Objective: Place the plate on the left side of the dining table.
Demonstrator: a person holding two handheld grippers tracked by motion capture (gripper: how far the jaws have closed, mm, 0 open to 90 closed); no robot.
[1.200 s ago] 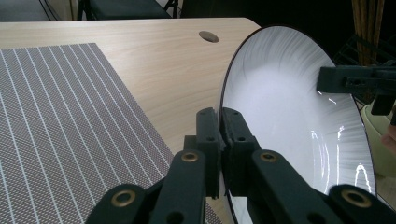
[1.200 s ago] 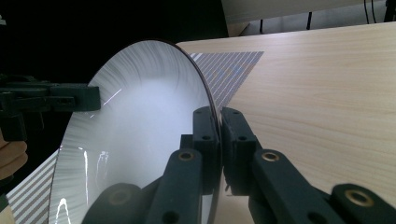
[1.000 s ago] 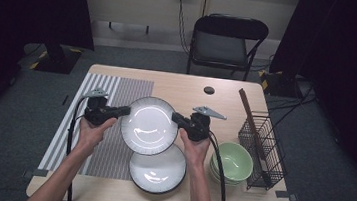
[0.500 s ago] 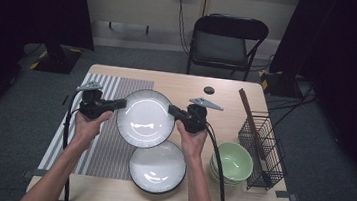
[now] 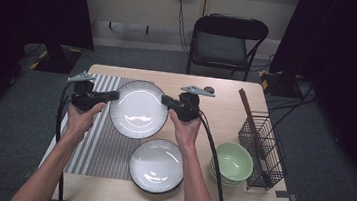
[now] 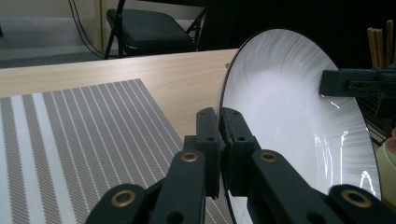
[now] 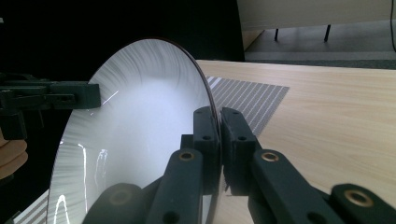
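A white plate (image 5: 139,109) with a dark rim hangs tilted above the table between both grippers. My left gripper (image 5: 115,95) is shut on its left rim, and my right gripper (image 5: 165,99) is shut on its right rim. In the left gripper view the jaws (image 6: 220,116) pinch the plate's edge (image 6: 289,107), with the other gripper (image 6: 355,84) at the far rim. In the right gripper view the jaws (image 7: 215,114) clamp the plate (image 7: 140,121), and the left gripper (image 7: 51,95) holds the opposite side. A second white plate (image 5: 156,165) lies flat near the table's front edge.
A grey striped mat (image 5: 93,147) covers the table's left part. Stacked green bowls (image 5: 233,161) sit at the right front, beside a wire rack (image 5: 262,144) holding a wooden stick (image 5: 248,110). A small dark object (image 5: 209,89) lies near the far edge. A chair (image 5: 225,40) stands behind the table.
Both hands have lifted the held plate higher and carried it farther from the person, away from the plate lying on the table. Both grips stay the same.
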